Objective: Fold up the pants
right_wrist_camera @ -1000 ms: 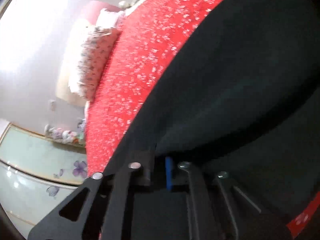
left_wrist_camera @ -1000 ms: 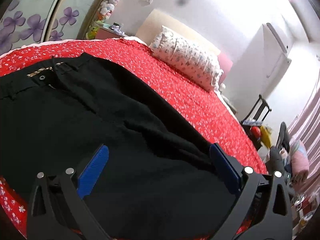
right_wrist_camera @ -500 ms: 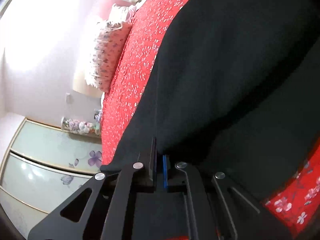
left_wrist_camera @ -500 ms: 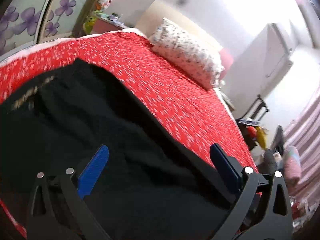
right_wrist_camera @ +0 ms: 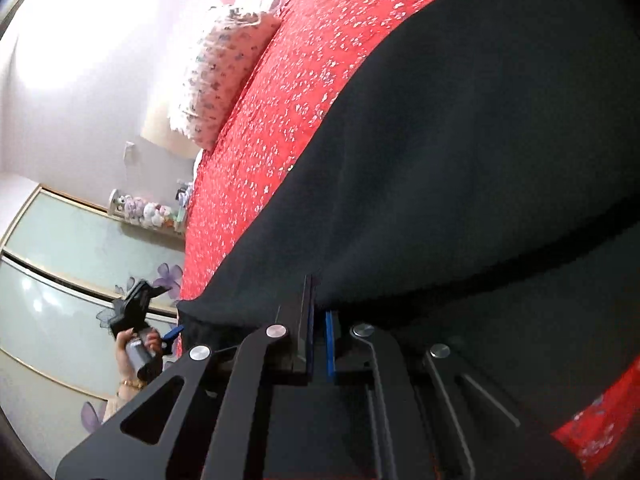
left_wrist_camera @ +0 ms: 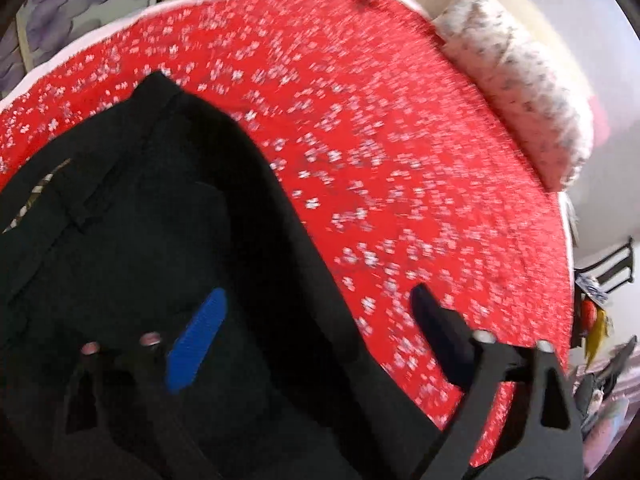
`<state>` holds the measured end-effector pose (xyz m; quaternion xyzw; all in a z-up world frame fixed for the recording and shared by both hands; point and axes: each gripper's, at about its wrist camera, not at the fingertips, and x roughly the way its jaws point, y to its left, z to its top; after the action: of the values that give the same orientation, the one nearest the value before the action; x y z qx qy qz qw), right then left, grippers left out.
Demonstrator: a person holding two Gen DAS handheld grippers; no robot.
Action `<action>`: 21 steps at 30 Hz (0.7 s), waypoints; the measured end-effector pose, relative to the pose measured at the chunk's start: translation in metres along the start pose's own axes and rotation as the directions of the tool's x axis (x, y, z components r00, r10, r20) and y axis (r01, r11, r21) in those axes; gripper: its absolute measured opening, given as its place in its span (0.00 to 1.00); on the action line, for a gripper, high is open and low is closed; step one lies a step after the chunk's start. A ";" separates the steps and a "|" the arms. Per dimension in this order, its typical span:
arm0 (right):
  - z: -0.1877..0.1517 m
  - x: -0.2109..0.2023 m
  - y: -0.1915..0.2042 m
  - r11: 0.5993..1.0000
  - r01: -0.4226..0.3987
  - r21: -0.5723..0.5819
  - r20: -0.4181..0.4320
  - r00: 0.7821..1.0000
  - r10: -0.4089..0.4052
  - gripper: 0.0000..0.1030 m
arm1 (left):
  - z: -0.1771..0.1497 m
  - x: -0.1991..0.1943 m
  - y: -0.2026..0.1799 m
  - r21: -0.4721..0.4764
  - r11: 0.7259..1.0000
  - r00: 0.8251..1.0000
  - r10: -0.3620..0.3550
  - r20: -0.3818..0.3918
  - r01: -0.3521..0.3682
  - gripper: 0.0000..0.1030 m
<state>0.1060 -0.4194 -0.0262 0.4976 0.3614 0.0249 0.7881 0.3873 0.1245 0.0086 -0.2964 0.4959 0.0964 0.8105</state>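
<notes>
Black pants (left_wrist_camera: 160, 240) spread on red floral bedspread (left_wrist_camera: 400, 160), waistband toward the wardrobe side. Right gripper (right_wrist_camera: 318, 344) clenched on a pinched fabric edge. Left gripper (left_wrist_camera: 312, 344) closing, straddling the pants' edge, pads not yet pressing cloth. Best to seat both pads fully over the edge before lifting; otherwise likely to catch one layer only.

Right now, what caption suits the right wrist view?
Right gripper shut on black fabric pants over red floral bedspread.
</notes>
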 end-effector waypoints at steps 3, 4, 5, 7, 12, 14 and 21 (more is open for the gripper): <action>0.002 0.002 0.002 1.000 -0.001 -0.008 -0.008 1.000 0.001 0.04 | 0.005 0.017 0.001 0.011 0.997 0.997 0.071 -0.031 -0.071 0.57; 0.002 0.002 0.002 1.000 0.000 -0.012 -0.010 1.000 0.000 0.04 | 0.006 0.019 0.002 0.008 0.997 0.996 0.083 -0.033 -0.083 0.50; 0.002 0.001 0.002 1.000 -0.001 -0.016 -0.011 1.000 0.000 0.04 | 0.006 0.022 0.006 -0.003 0.997 0.996 0.083 -0.035 -0.083 0.35; 0.002 0.000 0.002 1.000 -0.003 -0.022 -0.013 1.000 0.003 0.04 | 0.005 0.023 0.016 -0.037 0.999 0.999 0.013 -0.039 -0.015 0.12; 0.006 -0.002 0.005 0.999 -0.019 -0.029 -0.002 1.000 0.019 0.04 | -0.006 -0.005 0.025 -0.014 0.999 0.998 -0.048 0.034 0.049 0.07; 0.007 -0.004 0.005 0.999 -0.032 -0.035 0.010 0.999 0.032 0.04 | -0.013 -0.030 0.028 0.001 0.997 0.994 -0.080 0.069 0.080 0.07; 0.021 -0.036 0.016 0.991 -0.076 -0.114 0.131 0.987 0.091 0.04 | -0.056 -0.143 0.056 0.097 0.972 0.956 -0.230 0.184 0.215 0.07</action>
<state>0.0969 -0.4413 0.0116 0.4691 0.2839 0.0437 0.8351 0.2504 0.1567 0.0911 -0.3085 0.3811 0.0141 0.8714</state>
